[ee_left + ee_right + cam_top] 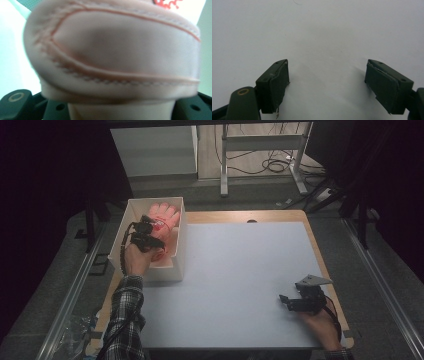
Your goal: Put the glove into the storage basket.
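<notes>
The left gripper [148,231] is clamped on the pink glove [162,227] lying in the white box [178,251], so it should keep that grip firm and move slowly past the wall, while the right gripper [290,302] rests open on the table [240,270].

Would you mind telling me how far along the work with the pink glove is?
Early stage. The left gripper is shut on the pink glove, which is inside the white box. The right gripper waits open over the white table. Nothing has left the box yet.
</notes>
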{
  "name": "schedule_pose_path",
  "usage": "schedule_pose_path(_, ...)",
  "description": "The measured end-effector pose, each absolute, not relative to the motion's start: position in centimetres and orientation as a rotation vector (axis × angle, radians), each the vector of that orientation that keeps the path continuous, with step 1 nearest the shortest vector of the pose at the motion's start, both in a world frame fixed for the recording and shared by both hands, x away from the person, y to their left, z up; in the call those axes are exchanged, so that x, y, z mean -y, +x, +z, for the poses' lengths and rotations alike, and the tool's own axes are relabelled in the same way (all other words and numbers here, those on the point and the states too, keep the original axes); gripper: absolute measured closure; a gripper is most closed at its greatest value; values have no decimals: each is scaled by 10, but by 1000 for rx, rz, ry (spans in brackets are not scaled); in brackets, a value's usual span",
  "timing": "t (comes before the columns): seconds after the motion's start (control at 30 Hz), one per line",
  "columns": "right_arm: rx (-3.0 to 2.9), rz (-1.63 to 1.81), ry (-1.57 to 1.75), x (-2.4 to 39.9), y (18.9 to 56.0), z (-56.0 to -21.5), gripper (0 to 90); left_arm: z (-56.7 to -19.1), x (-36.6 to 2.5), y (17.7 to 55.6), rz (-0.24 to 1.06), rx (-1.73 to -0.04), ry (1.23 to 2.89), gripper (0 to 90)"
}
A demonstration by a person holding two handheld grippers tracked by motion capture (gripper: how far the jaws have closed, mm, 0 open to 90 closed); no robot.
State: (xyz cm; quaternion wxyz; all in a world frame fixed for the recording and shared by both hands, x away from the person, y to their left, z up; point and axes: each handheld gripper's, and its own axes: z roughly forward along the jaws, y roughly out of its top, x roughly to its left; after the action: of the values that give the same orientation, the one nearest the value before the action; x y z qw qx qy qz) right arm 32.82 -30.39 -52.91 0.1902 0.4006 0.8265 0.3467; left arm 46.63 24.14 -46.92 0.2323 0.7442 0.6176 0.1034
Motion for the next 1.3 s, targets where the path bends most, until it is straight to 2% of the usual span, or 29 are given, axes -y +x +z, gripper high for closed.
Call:
schedule_pose_path(0.3,-2323,974,1126,304,328,-529,198,-477,-224,480,250,-1719,2126,456)
schedule_pose_path(0.47,-2323,974,1126,304,328,-529,198,-479,-213,487,186,-1710,2171,330)
schedule_pose_path(0.63,-2323,975,1127,304,328,-529,198,-478,-213,486,191,-1701,2191,183)
schedule_pose_path(0.8,-2323,974,1126,304,328,-529,198,-469,-216,481,208,-1690,2191,108)
schedule_pose_path(1.3,-2323,974,1127,304,328,-529,198,-443,-231,468,252,-1662,2164,86)
